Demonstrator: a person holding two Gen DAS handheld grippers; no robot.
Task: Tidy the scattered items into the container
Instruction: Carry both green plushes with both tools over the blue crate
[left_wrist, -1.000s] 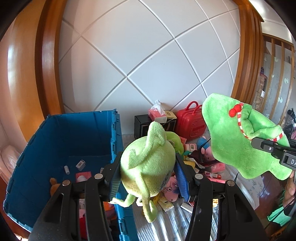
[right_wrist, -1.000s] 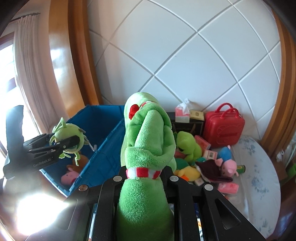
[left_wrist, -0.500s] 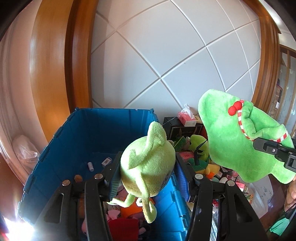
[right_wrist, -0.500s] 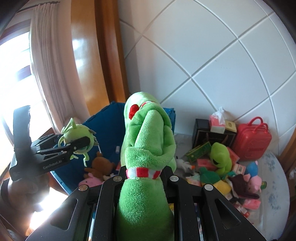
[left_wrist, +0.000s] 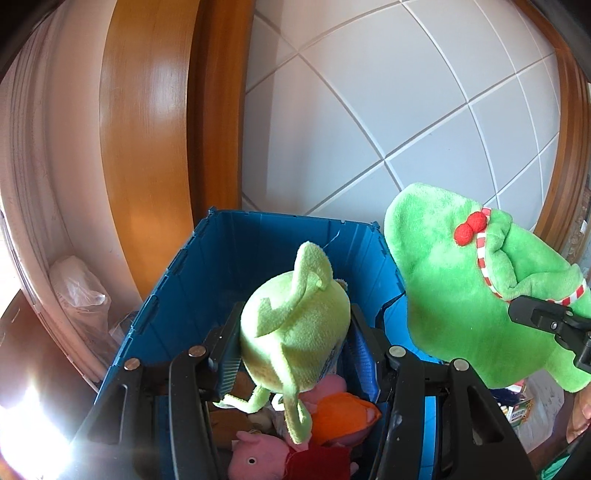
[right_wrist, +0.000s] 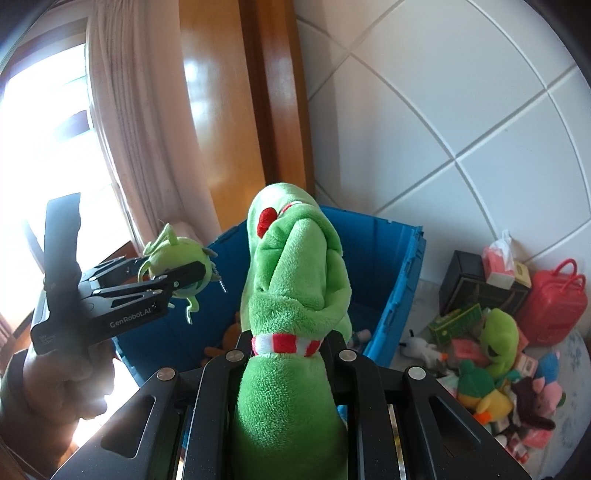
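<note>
Behind the round plush (left_wrist: 295, 332), the blue bin (left_wrist: 229, 266) floor hides.

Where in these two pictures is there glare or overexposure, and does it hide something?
Left wrist view: white flare washes out the bottom-left corner beside the blue plastic crate. Right wrist view: the bright window at left is blown out, and the hand under the left gripper is hazy.

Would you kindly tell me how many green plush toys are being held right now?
2: a small round pale-green plush in the left tongs above the blue crate, and a larger bright-green plush in the right tongs beside it.
</note>
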